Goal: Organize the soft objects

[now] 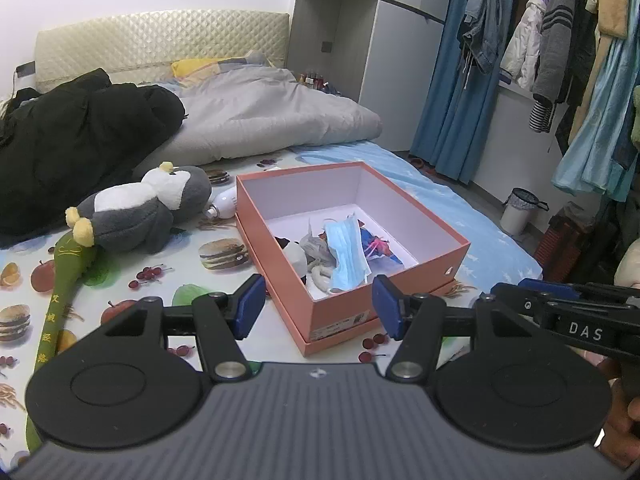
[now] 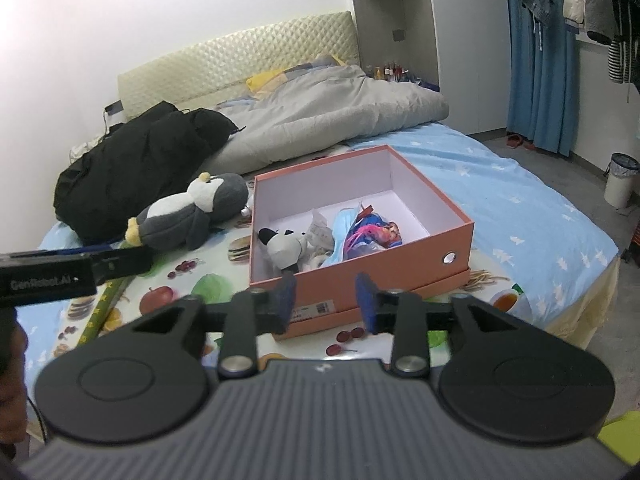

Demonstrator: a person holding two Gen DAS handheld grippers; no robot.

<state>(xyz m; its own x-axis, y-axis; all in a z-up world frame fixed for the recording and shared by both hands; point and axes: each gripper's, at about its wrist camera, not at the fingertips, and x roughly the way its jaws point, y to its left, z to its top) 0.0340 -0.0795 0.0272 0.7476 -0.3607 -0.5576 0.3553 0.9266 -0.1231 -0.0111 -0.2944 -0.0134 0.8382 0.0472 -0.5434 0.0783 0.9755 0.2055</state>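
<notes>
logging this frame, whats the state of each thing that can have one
orange box: lid off, partly filled
blue face mask: in the box
penguin plush: lying on the bed, outside the box
left gripper: open, empty
right gripper: open, empty

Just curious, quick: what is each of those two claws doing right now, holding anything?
Left gripper: open, holding nothing.
Right gripper: open, nothing between its pads.

I see a matt pink cardboard box (image 1: 348, 296), fuzzy plush penguin (image 1: 148, 210), thin pleated fabric mask (image 1: 347, 248), smooth printed cotton sheet (image 1: 132, 280), quilted glossy headboard (image 1: 160, 42).
</notes>
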